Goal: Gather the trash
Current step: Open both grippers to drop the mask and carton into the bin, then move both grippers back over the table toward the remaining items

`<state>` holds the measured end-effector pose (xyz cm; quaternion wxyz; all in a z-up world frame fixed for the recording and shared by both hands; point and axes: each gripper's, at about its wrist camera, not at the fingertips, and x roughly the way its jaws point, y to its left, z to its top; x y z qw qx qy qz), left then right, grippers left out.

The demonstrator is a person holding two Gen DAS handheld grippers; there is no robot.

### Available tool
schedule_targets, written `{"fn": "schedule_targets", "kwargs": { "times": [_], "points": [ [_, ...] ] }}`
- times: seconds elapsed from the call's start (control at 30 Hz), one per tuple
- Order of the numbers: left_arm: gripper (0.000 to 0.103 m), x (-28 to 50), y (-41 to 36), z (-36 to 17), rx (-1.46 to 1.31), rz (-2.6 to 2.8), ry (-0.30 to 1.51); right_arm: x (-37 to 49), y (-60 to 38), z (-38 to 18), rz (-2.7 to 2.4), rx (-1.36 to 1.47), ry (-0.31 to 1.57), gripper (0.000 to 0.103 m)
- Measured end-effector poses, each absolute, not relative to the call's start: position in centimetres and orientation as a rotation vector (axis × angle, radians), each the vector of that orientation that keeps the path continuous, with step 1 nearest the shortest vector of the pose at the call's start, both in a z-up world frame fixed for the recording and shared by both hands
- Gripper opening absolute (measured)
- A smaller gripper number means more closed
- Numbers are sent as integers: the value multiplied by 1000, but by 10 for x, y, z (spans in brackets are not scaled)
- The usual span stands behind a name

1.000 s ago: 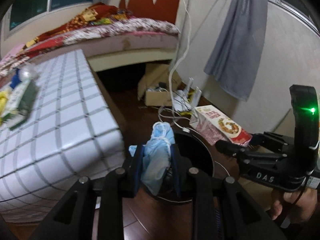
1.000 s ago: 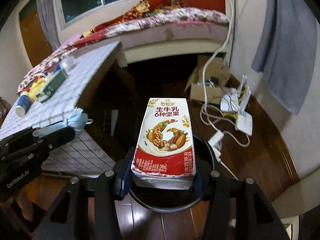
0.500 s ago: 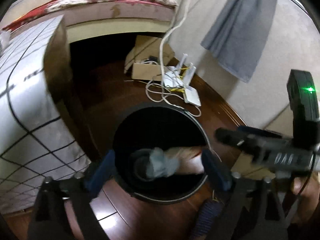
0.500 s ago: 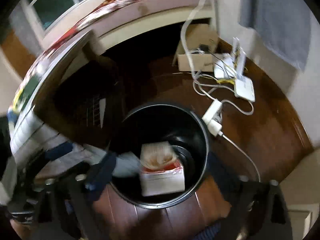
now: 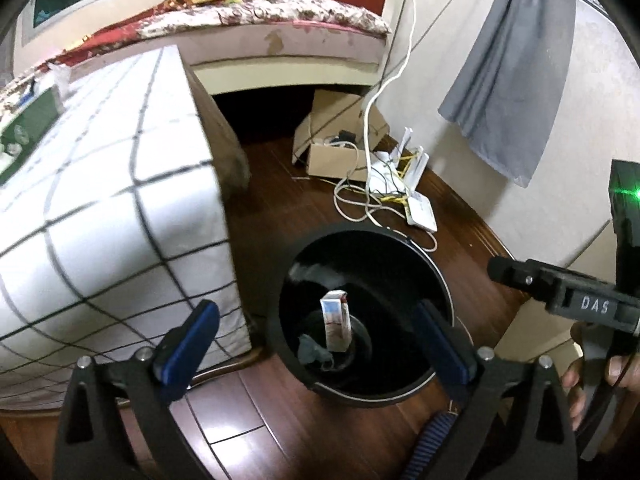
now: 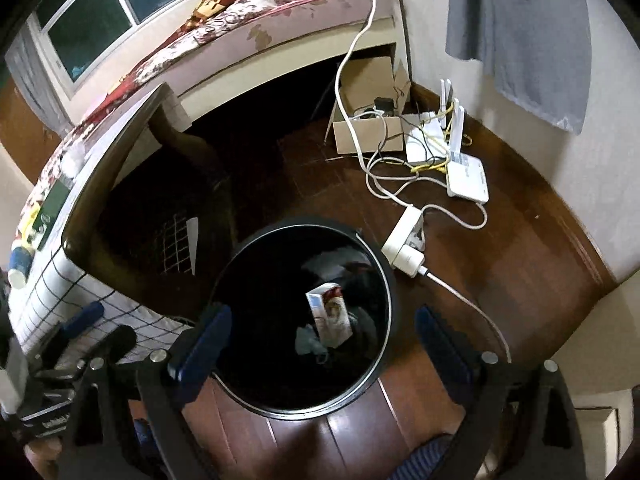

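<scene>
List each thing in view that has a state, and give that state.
left gripper: jaws opening, nothing between them
right gripper: open, empty
trash bin: upright, no lid
milk carton: inside bin
face mask: crumpled inside bin
cardboard box: flaps open

Both cameras ride on the hand-held grippers and look steeply down along their fingers, close above the black bin point(image 5: 362, 316) on the wooden floor point(image 5: 280, 432). The left view sits nearer the checked table point(image 5: 104, 208), with the right gripper point(image 5: 560, 292) entering at its right edge; the right view stands further right, with the bin point(image 6: 300, 320) centred. They share the bin's inside, the bed point(image 6: 280, 12), cardboard box point(image 6: 368, 136), router point(image 6: 468, 176) and grey curtain point(image 5: 508, 80).
</scene>
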<state>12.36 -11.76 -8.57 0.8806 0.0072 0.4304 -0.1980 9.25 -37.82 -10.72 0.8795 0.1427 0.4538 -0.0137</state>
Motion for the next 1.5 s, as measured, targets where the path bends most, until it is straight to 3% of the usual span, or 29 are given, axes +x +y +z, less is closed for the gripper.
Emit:
{"fn": "schedule_targets", "kwargs": {
  "times": [0.4, 0.7, 1.0, 1.2, 1.5],
  "points": [
    [100, 112, -80, -44, 16, -316, 785, 89, -327, -63, 0, 138, 848, 96],
    [102, 112, 5, -14, -45, -126, 668, 104, -262, -31, 74, 72, 757, 102],
    [102, 112, 115, -6, -101, 105, 634, 130, -154, -4, 191, -12, 660, 102],
    [102, 119, 176, -5, -134, 237, 637, 143, -72, 2, 317, -110, 691, 102],
    [97, 158, 219, -19, -183, 262, 651, 193, -9, -3, 331, -146, 724, 101]
  ]
}}
